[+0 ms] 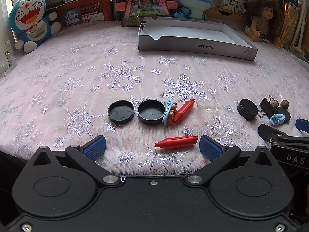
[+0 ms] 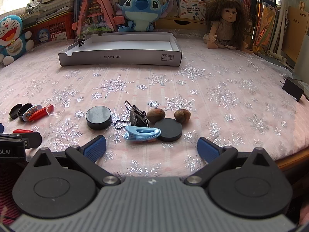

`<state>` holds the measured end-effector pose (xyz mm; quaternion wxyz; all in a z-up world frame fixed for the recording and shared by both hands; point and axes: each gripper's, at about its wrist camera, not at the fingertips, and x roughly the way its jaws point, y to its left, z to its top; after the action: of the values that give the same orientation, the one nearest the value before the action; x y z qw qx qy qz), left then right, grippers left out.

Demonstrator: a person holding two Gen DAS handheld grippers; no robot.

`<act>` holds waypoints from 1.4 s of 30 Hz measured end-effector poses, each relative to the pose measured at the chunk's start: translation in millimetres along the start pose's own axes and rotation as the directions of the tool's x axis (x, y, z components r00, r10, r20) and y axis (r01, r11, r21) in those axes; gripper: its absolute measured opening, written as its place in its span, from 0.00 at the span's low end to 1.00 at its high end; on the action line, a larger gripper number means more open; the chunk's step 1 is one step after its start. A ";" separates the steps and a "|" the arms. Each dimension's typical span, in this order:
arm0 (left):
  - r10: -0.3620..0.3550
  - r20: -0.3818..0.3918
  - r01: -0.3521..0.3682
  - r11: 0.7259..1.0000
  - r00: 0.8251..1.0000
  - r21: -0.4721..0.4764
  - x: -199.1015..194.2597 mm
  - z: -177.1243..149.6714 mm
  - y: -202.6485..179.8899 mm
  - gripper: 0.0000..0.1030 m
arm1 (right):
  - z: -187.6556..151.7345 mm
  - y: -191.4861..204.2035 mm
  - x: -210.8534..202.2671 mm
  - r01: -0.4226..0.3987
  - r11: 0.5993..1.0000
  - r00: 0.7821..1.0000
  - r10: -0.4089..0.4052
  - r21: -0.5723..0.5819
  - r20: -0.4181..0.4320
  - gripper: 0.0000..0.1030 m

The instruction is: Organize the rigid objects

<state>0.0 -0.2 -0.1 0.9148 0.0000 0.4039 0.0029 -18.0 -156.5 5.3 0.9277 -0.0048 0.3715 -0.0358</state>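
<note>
My left gripper (image 1: 152, 148) is open and empty; a red clip (image 1: 176, 142) lies between its fingertips near the right one. Beyond lie two black caps (image 1: 121, 111), (image 1: 151, 112), a blue hair clip (image 1: 167, 111), a second red clip (image 1: 183, 110) and a clear half-sphere (image 1: 207, 103). My right gripper (image 2: 151, 148) is open and empty, just short of a blue hair clip (image 2: 143, 132), a black disc (image 2: 168, 129), a black cap (image 2: 98, 117), a binder clip (image 2: 138, 116) and two nuts (image 2: 155, 115), (image 2: 182, 115). A grey shallow box (image 2: 119, 57) stands at the back.
Plush toys (image 1: 30, 23), (image 2: 142, 9), a doll (image 2: 226, 22), a red crate (image 1: 87, 9) and books line the table's back. A black adapter (image 2: 293, 89) sits at the right edge. A glass (image 1: 6, 60) stands at the far left. A binder clip (image 2: 82, 41) grips the box's corner.
</note>
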 end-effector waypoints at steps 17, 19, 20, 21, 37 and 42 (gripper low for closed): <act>0.001 0.000 -0.001 1.000 1.000 0.001 0.0 0.0 0.0 1.00 | 0.0 -0.2 -0.5 0.000 1.000 1.000 0.000 0.000 0.001 1.00; 0.001 0.000 -0.001 1.000 1.000 0.001 0.0 0.0 0.0 1.00 | 0.0 -0.1 -0.5 0.001 1.000 1.000 -0.001 0.000 0.001 1.00; 0.001 0.000 -0.001 1.000 1.000 0.001 0.0 0.0 0.0 1.00 | 0.0 -0.2 -0.5 0.001 1.000 1.000 -0.001 0.000 0.001 1.00; 0.001 0.000 -0.001 1.000 1.000 0.001 0.0 0.0 0.0 1.00 | 0.0 -0.2 -0.5 0.000 1.000 1.000 0.000 0.000 0.001 1.00; 0.001 0.000 -0.001 1.000 1.000 0.001 0.0 0.0 -0.1 1.00 | 0.0 -0.4 -0.2 -0.001 1.000 1.000 0.001 0.001 0.001 1.00; -0.005 0.021 0.005 1.000 1.000 0.004 -0.3 -3.7 3.0 1.00 | 0.0 -0.8 -0.1 -0.001 1.000 1.000 0.001 0.001 0.001 1.00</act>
<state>-3.0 2.8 -2.4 0.9189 0.0010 0.3945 -0.0002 -18.2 -157.3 5.4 0.9279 -0.0040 0.3712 -0.0354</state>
